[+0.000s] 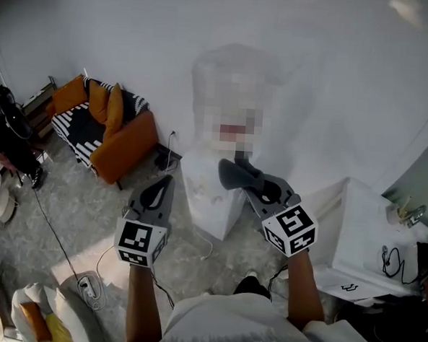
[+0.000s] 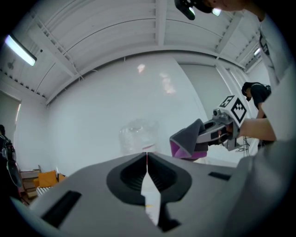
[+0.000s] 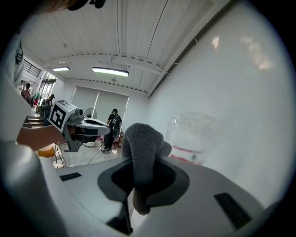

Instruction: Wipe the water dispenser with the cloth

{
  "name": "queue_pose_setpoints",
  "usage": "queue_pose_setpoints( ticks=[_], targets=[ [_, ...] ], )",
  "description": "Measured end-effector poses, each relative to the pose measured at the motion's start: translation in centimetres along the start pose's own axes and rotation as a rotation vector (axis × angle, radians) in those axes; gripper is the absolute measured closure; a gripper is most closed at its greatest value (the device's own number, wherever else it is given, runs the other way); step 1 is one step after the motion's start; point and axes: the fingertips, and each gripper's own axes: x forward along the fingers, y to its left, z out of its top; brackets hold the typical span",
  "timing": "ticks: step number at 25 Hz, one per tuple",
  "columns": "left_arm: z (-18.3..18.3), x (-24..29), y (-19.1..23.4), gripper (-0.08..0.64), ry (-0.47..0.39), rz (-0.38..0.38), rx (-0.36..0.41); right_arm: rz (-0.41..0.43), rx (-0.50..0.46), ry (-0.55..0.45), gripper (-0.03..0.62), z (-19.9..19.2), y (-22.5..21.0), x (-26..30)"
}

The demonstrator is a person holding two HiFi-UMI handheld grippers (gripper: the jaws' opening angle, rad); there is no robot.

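A white water dispenser (image 1: 211,195) stands against the white wall, a clear bottle (image 3: 196,136) on top; the bottle (image 2: 137,135) also shows in the left gripper view. My right gripper (image 1: 237,174) is shut on a grey cloth (image 1: 235,173) with a purple underside, held just in front of the dispenser's top. The cloth (image 3: 141,157) bulges out between the jaws. My left gripper (image 1: 157,192) hovers left of the dispenser, its jaws closed with nothing between them. The right gripper with the cloth (image 2: 189,139) appears at right in the left gripper view.
An orange armchair (image 1: 104,127) with a striped blanket stands to the left by the wall. A white cabinet (image 1: 362,237) is at the right. Cables and a power strip (image 1: 87,287) lie on the floor near my feet. People stand far back in the room.
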Motion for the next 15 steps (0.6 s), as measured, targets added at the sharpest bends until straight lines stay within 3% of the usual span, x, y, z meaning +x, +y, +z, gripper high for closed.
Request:
queue_pose_setpoints(
  ticks=[8, 15],
  targets=[
    [0.3, -0.7, -1.9, 0.541, -0.006, -0.057, 0.014, 0.004, -0.018, 0.004, 0.532, -0.1, 1.1, -0.8],
    [-0.5, -1.0, -2.2, 0.541, 0.021, -0.061, 0.01, -0.005, -0.008, -0.002, 0.532, 0.0, 1.4, -1.3]
  ],
)
